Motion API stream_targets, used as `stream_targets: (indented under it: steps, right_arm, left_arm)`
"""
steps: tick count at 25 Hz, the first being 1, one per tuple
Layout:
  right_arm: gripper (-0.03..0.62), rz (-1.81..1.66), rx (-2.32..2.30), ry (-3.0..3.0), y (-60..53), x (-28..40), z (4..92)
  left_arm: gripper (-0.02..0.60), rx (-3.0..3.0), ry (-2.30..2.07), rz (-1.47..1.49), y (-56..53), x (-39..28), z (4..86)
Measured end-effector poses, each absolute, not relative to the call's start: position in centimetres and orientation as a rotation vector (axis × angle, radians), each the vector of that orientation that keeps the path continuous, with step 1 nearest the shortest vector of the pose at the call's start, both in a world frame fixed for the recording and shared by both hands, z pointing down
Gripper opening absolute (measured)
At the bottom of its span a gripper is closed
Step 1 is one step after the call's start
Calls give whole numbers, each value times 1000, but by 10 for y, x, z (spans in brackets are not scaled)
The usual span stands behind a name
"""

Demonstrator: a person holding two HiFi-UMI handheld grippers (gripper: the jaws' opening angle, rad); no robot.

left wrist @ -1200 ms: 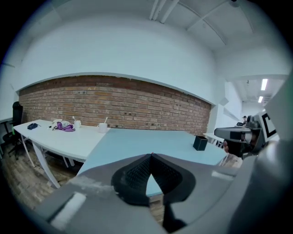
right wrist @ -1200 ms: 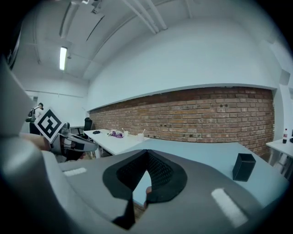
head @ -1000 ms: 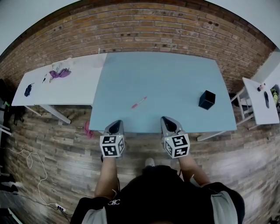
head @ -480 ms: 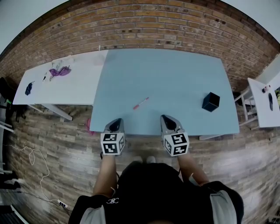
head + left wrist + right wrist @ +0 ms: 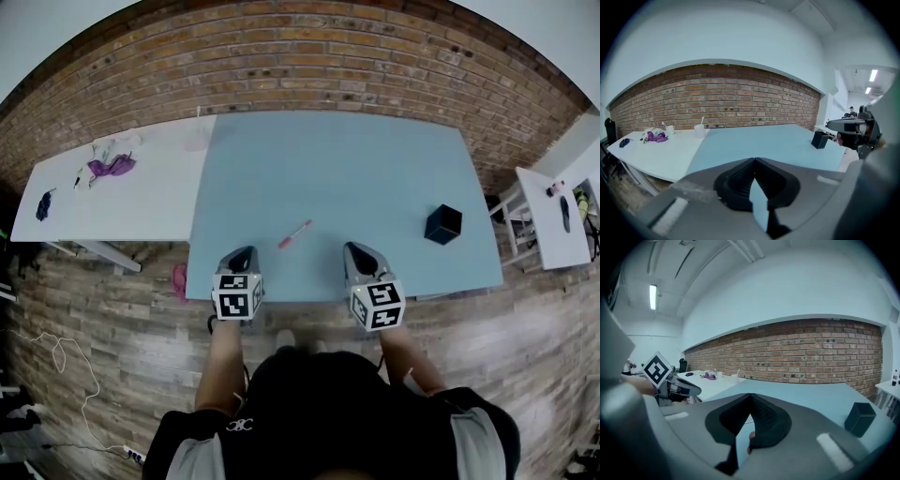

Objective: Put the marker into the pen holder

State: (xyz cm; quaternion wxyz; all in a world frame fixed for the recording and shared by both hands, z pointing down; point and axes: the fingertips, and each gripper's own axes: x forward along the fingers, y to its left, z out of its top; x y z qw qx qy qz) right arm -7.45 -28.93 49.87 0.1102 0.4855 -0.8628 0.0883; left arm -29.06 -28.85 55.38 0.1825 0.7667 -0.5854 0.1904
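Marker (image 5: 295,234) lies untouched on the blue table (image 5: 328,159), just beyond the left gripper (image 5: 241,255) and right gripper (image 5: 361,253), both closed and empty since pickup hasn't begun; pen holder (image 5: 442,225) stands well apart, right.

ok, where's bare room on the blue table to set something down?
The blue table is nearly all bare: the whole far half along the brick wall, and the stretch between marker and pen holder. Clutter sits only on the white table, far left, around the purple cloth.

1 marker (image 5: 295,234), 1 pen holder (image 5: 442,225), 2 grippers (image 5: 241,253) (image 5: 357,250), 3 tables (image 5: 356,169) (image 5: 141,202) (image 5: 546,220).
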Motion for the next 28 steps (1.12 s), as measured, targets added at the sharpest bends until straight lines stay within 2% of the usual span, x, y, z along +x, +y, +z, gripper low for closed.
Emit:
stream_targets:
  steps: [6,15,22,28]
  right_arm:
    - [5,261,1460,-2483,-296,-67,504]
    - [5,321,1602,-2304,-274,-4,522]
    - [5,389,1706,-2187,-250,43,531]
    - [5,442,1740,-2133,-236,55,546]
  left_arm:
    - [20,2159,-1609,599,-314,-295,575]
    - [65,2168,-1466,680,-341,-269,623]
    - [106,2210,-1304,875,-346,-227,672]
    - [129,2250,-1227,1043,-349,-210,704]
